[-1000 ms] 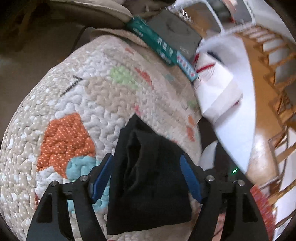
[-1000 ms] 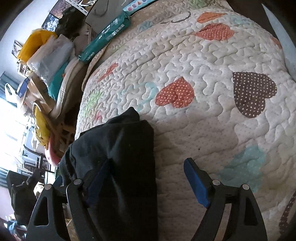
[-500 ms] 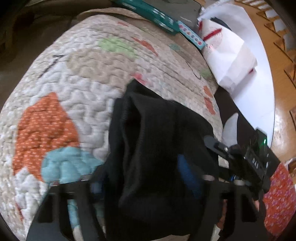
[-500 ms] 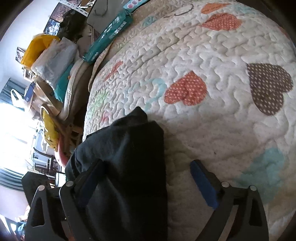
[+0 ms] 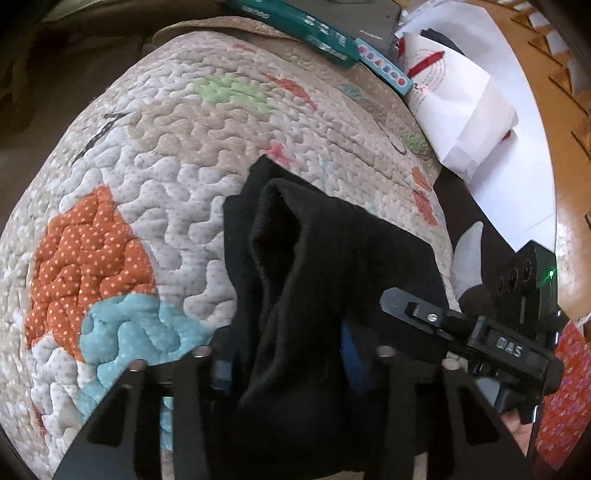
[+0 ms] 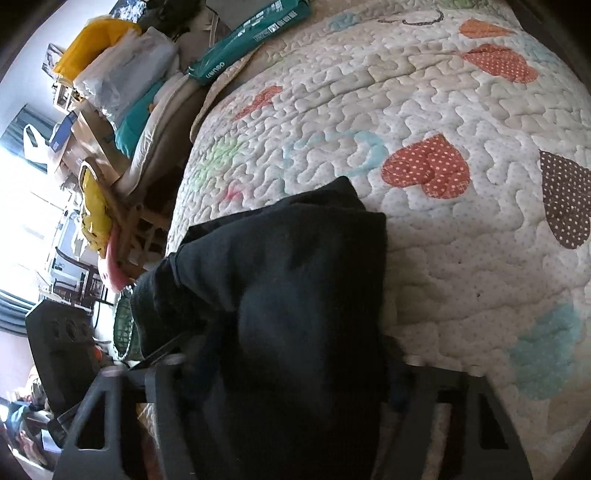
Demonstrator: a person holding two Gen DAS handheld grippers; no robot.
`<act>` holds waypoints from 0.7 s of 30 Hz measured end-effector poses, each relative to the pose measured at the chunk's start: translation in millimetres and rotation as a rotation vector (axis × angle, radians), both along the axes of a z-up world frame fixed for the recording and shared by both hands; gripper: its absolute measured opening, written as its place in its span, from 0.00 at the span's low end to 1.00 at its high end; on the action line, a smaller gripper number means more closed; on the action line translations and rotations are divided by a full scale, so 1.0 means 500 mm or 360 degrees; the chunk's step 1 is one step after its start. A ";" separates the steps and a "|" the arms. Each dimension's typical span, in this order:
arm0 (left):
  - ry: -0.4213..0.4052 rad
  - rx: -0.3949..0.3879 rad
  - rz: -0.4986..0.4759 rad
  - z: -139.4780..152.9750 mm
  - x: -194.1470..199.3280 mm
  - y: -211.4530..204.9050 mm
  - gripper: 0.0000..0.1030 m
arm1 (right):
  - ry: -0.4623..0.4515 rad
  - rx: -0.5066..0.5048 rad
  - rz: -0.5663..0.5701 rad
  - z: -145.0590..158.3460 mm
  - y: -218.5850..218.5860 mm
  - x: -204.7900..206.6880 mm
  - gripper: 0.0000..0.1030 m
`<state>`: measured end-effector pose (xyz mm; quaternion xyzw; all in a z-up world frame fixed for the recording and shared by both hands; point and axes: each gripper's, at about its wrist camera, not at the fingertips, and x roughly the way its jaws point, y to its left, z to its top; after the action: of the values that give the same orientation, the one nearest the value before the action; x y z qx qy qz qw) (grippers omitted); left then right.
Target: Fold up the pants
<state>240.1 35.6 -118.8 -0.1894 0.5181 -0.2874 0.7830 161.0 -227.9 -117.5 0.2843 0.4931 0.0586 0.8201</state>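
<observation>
The black pants [image 5: 325, 266] lie bunched in a folded bundle on a quilted patchwork cover [image 5: 155, 155]. My left gripper [image 5: 284, 365] is shut on the near end of the bundle, its blue pads pressed into the cloth. In the right wrist view the pants [image 6: 288, 288] fill the space between my right gripper's fingers. My right gripper [image 6: 288, 373] has closed on the cloth, and its pads are hidden in the fabric. The right gripper's body [image 5: 480, 339] shows at the right of the left wrist view, close beside the bundle.
Green packages [image 5: 295, 26] and a dark flat box lie at the quilt's far edge. White paper bags [image 5: 461, 107] sit to the right on a white table. In the right wrist view, stacked bags and folded cloths [image 6: 122, 85] are piled on the left beside a wooden chair.
Both grippers moved forward onto the bundle and closed on it. The jaws were wide open a second ago. The right gripper has come into the left wrist view.
</observation>
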 end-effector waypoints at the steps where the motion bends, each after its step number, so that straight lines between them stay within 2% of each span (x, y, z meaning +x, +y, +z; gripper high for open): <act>1: -0.0016 0.0004 -0.0005 0.006 -0.004 -0.003 0.31 | -0.0001 -0.0011 0.0013 0.005 0.000 -0.001 0.45; 4: -0.0077 0.0075 -0.0006 0.030 -0.012 -0.017 0.28 | -0.0036 -0.0089 0.0083 0.045 0.010 -0.003 0.29; 7: -0.0102 0.0089 -0.0017 0.049 0.001 -0.037 0.28 | -0.0098 -0.0230 0.0138 0.096 0.028 0.002 0.27; 10: -0.0099 0.0077 -0.0014 0.067 0.047 -0.072 0.28 | -0.0153 -0.0286 0.0137 0.137 0.008 0.022 0.26; 17: -0.0155 0.0164 -0.0015 0.102 0.170 -0.179 0.29 | -0.0215 -0.0342 0.0020 0.166 -0.077 0.117 0.25; 19: -0.0115 0.0166 -0.0011 0.084 0.210 -0.199 0.33 | -0.0217 -0.0348 0.0001 0.159 -0.106 0.149 0.25; 21: -0.0029 0.0181 0.0031 0.047 0.250 -0.210 0.45 | -0.0186 -0.0361 -0.0026 0.136 -0.134 0.187 0.26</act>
<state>364.9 -69.6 -95.3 -0.1470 0.5245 -0.2516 0.8000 254.5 -294.8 -49.7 0.1897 0.4457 0.0122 0.8748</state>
